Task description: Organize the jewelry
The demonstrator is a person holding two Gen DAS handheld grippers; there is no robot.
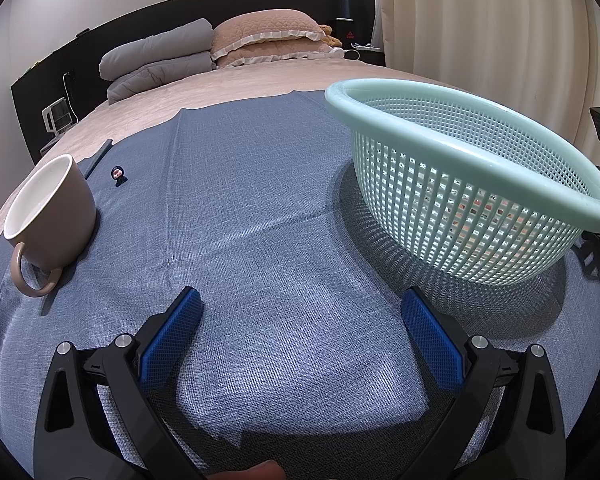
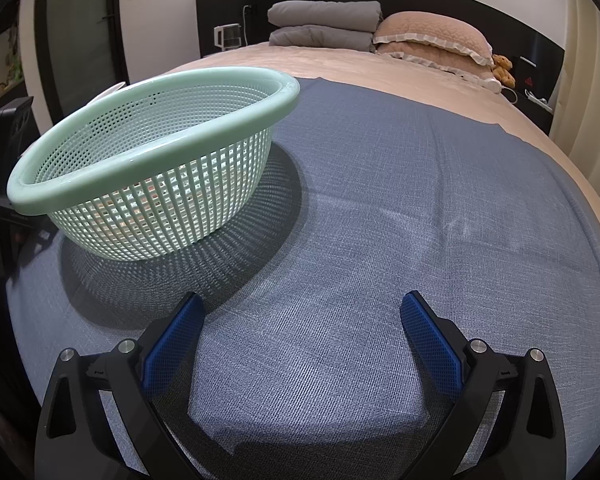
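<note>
Pale green perforated plastic basket (image 1: pixel 472 184) central, likely jewelry receptacle; left gripper (image 1: pixel 300 320), right gripper (image 2: pixel 300 324) spread, empty, flanking for reach

My pads (image 1: pixel 172 340) were blue, rough-textured rubber on matt black plastic arms with shiny metal pins. The cloth (image 1: pixel 284 216) was coarse blue weave; the basket (image 1: pixel 460 200) smooth plastic mesh, the cup (image 1: pixel 56 216) glossy ceramic.
</note>
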